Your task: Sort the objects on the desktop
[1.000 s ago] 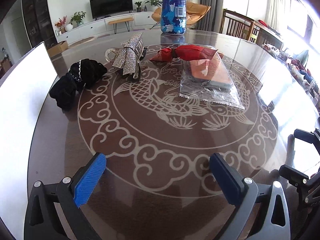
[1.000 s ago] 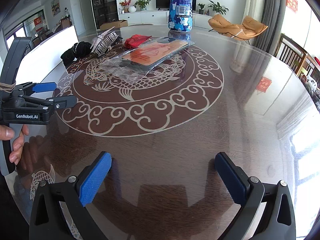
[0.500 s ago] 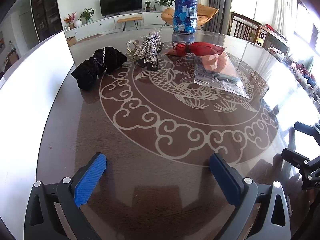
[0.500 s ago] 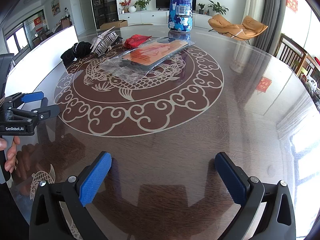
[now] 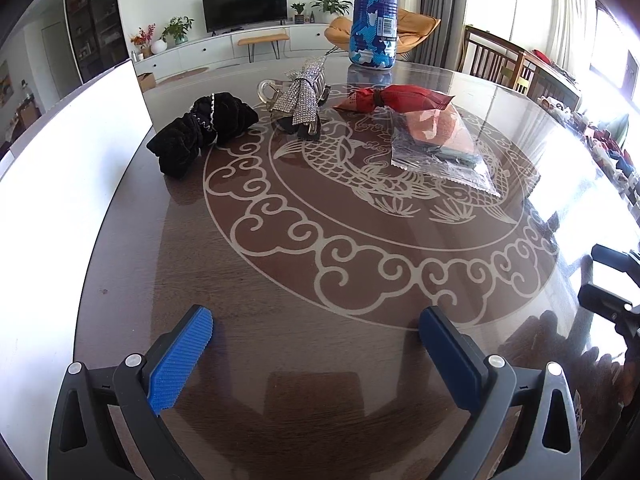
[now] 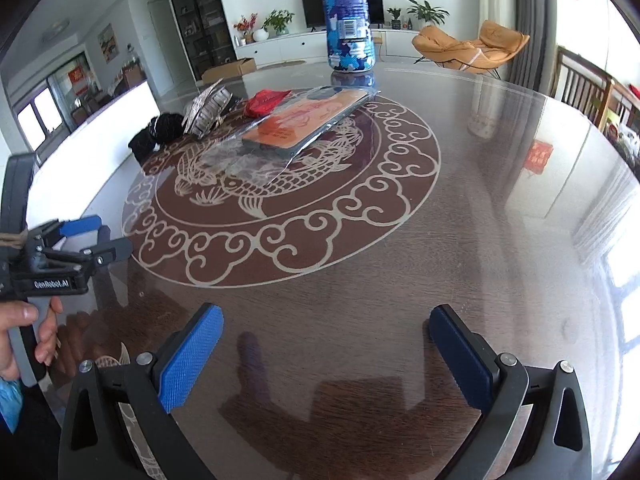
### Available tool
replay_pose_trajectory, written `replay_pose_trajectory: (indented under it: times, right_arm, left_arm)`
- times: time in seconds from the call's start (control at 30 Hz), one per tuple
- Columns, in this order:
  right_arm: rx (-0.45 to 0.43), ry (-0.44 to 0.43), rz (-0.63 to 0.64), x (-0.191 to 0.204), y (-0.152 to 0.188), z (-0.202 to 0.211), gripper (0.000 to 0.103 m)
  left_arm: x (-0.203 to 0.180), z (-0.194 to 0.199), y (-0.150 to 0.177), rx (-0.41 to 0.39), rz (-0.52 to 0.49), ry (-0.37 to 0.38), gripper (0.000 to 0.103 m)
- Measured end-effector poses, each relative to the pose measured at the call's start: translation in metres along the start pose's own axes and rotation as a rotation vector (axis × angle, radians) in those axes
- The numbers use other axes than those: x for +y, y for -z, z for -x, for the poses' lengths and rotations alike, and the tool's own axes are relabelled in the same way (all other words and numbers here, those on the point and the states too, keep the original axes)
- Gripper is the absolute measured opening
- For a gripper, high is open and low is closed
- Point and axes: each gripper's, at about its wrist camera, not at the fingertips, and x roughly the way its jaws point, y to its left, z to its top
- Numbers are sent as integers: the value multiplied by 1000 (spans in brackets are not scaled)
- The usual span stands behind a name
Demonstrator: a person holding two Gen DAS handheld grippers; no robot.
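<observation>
Now the left gripper sits farther back from the objects than a second ago: in its own view the black scrunchie, the rhinestone clip, the red packet and the clear bag with an orange case inside look smaller and lie beyond the fish pattern, where a second ago they filled the middle of the view. More of the table shows in front of its blue pads — bare wood with the cloud border. Its jaws are spread wide, nothing between them, as in the earlier frames.

The right gripper is likewise spread and empty, low over the near edge of the table, and its view has barely changed. What differs there is the left gripper at the left edge: half a second ago it had slid back toward the frame edge, and it now reaches a little farther in again, with the hand on its handle showing more thumb and fingers.

All the objects lie where they lay before. The scrunchie is leftmost, near the white board; the clip stands just right of it; the red packet is beyond the bag and touching its far end; the blue bottle stands upright at the far side, apart from the rest. Both grippers are well short of everything.
</observation>
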Motion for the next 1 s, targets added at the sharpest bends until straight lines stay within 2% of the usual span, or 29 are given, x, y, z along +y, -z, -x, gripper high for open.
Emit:
replay_pose_trajectory:
  times: [0.1,0.27,0.33,0.43,0.53,0.6,0.7,0.8,0.9,0.97,1.0]
  right_arm:
    - [6,-56,-84,-11,-13,-3,103]
    - [36,-134,-111,14,-78,-32,103]
    - [80,-90,-79,30,-104,-57,103]
    - [76,-24,-24,55,-134,-84,103]
    - [131,94,-38,64,-154,-120,103]
    - [151,115,-118,58,-159,-137,103]
    - [82,100,-145,65,-167,-139,103]
    - [112,143,-108,78,-169,-152,103]
    - [93,212,-14,84,-166,-158,103]
    - [82,200,4,76,-161,-154,103]
    - [75,202,3,70,-158,-150,99]
  left_arm:
    - [0,0,0,0,0,0,103]
    - [0,0,0,0,0,0,103]
    - [0,0,0,0,0,0,103]
    - [0,0,0,0,0,0,103]
    - [0,0,0,0,0,0,103]
    - [0,0,0,0,0,0,103]
    - [1,0,0,0,0,0,103]
    - [1,0,0,0,1,0,103]
    - [1,0,0,0,1,0,103]
    - [1,0,0,-1,1,-2,103]
    - [1,0,0,-1,4,-5,103]
